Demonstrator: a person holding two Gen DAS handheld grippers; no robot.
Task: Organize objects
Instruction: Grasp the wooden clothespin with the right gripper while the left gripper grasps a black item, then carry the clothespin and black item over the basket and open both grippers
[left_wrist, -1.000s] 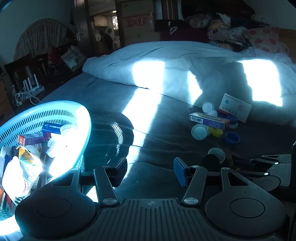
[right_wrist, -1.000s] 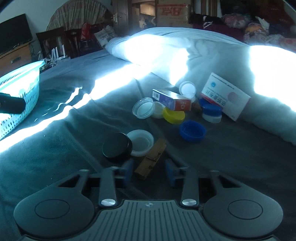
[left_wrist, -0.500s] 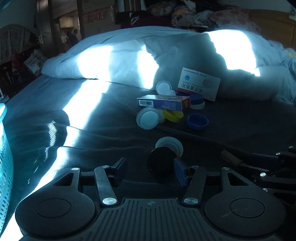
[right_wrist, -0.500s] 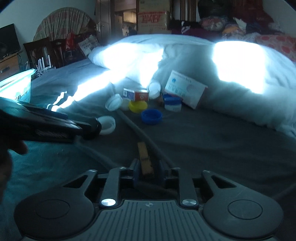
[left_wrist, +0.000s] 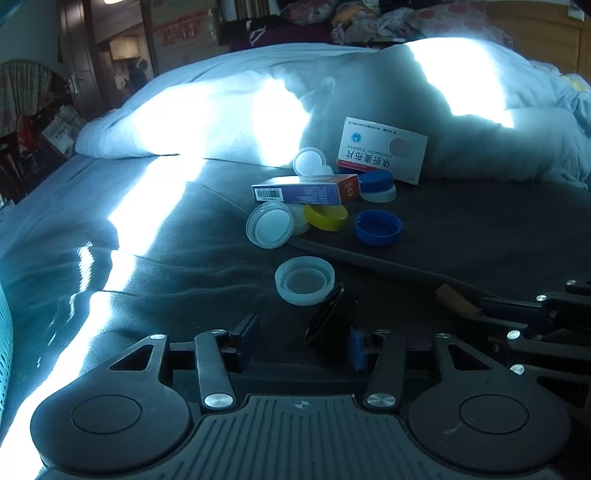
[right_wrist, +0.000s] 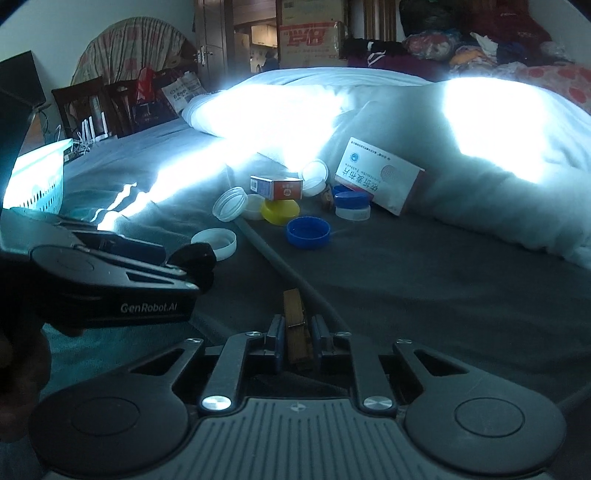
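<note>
My right gripper (right_wrist: 297, 341) is shut on a wooden clothespin (right_wrist: 294, 321) and holds it low over the dark bedsheet. My left gripper (left_wrist: 301, 343) is open. A black lid (left_wrist: 328, 319) stands tilted on edge against its right finger. The same lid shows in the right wrist view (right_wrist: 195, 258) at the left gripper's tip. A white lid (left_wrist: 304, 280) lies just beyond it. Further back lie a clear lid (left_wrist: 269, 229), a yellow lid (left_wrist: 327, 217), a blue lid (left_wrist: 378, 228), a blue carton (left_wrist: 306, 190) and a white medicine box (left_wrist: 384, 149).
A light blue plastic basket (right_wrist: 37, 177) stands at the far left of the bed; its edge (left_wrist: 5, 332) shows in the left wrist view. A white duvet (right_wrist: 406, 122) is heaped along the back. Chairs and clutter (right_wrist: 110, 107) stand beyond the bed.
My left gripper swung from the basket over to the lids and came up on the black lid, which tipped on edge. My right gripper closed on the clothespin and lifted it.
</note>
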